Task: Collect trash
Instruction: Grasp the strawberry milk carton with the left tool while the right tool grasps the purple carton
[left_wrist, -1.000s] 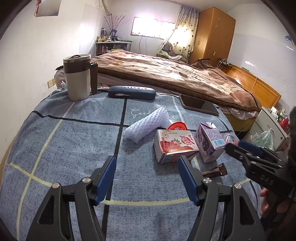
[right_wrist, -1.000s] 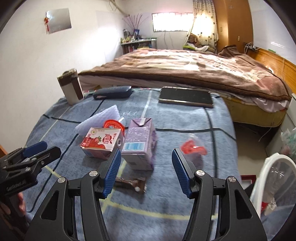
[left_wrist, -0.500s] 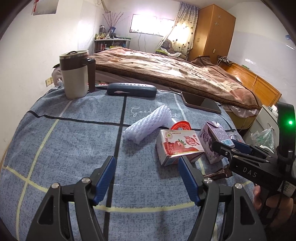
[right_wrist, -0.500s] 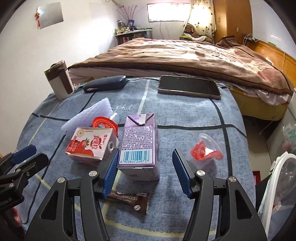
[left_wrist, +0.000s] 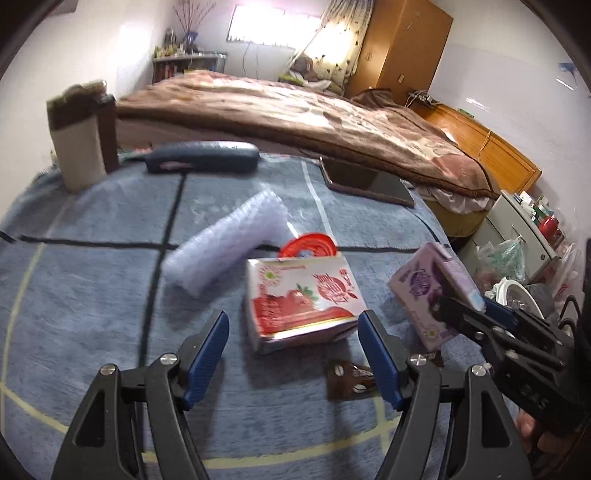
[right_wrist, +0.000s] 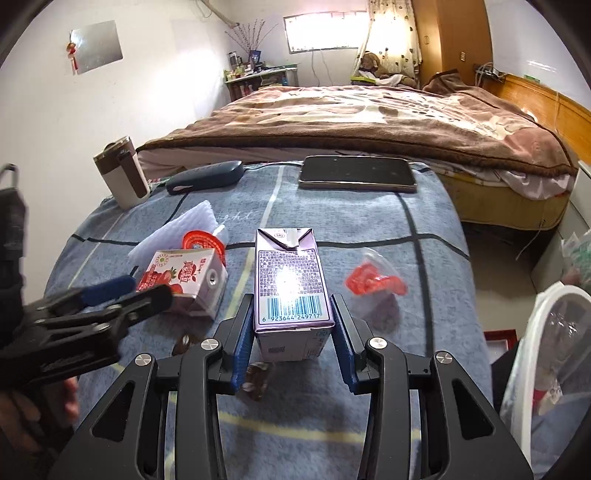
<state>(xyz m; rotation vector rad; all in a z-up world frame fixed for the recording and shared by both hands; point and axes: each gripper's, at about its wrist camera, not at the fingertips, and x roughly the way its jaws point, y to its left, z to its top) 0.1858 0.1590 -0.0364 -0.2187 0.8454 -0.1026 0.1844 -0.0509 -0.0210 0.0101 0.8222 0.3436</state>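
My right hand-held gripper (right_wrist: 291, 343) is clamped on the purple carton (right_wrist: 291, 284), one blue pad pressed to each side of its near end, barcode face up. Under the left pad, at about 7 o'clock of the carton, lies a brown wrapper (right_wrist: 256, 380) on the blue cloth of the tabletop (right_wrist: 424, 229). My left hand-held gripper (left_wrist: 293, 354) hovers with its fingers wide apart and nothing between them; just beyond its tips sits the strawberry carton (left_wrist: 301, 301) lying on its side, and the same brown wrapper (left_wrist: 349, 376) shows beside the right finger. In the left view the purple carton (left_wrist: 430, 291) is at 2 o'clock of the strawberry one, with my right hand-held gripper (left_wrist: 476, 314) on it. At 3 o'clock of the purple carton in the right view is a clear bag with red contents (right_wrist: 373, 282), a little apart. Behind the strawberry carton (right_wrist: 184, 280) is a round red lid (right_wrist: 201, 243), touching or nearly so, and a white foam sleeve (left_wrist: 227, 243) at its 10 o'clock. Farther off, at 12 o'clock, a dark tablet (right_wrist: 356, 173) lies flat near the tabletop's far edge; a dark blue case (right_wrist: 205, 177) lies at 11 o'clock, and a beige and brown mug (right_wrist: 123, 177) stands at 10 o'clock. Beyond is a bed with a brown blanket (right_wrist: 369, 118). At the far right edge, low down, a white-rimmed bin (right_wrist: 554, 332) stands beside the tabletop.
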